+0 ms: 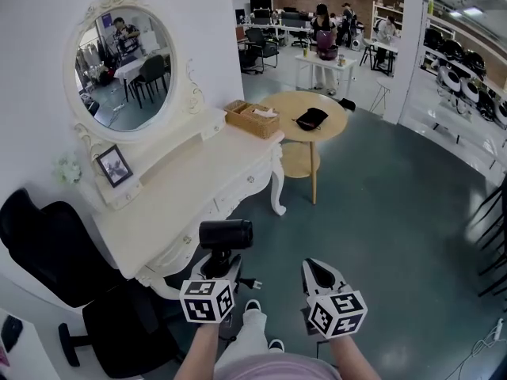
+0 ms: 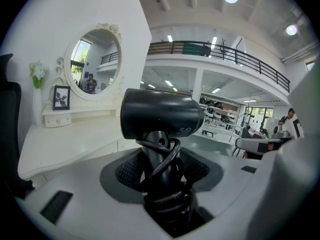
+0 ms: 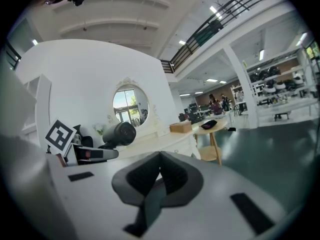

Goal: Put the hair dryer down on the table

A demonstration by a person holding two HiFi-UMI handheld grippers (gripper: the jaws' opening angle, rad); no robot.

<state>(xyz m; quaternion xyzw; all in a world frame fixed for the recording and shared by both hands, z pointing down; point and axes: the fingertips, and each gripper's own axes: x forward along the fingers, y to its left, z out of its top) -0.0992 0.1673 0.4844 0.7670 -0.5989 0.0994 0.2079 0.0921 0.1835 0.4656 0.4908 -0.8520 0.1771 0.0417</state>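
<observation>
A black hair dryer [image 1: 226, 234] is held in the air, handle pointing down between the jaws of the left gripper [image 1: 215, 266], which press on it. Its short, matte barrel lies level above the handle. The black cord is wound in loops around the handle, and the plug [image 1: 250, 283] hangs loose beside it. The dryer is near the front edge of the white desk [image 1: 182, 184], not resting on it.

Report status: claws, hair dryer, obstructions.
Left claw shut on hair dryer handle. Right claw shut, empty. Hair dryer in the air beside the dressing table, not yet down. Near tabletop bare; tissue box at far end.
</observation>
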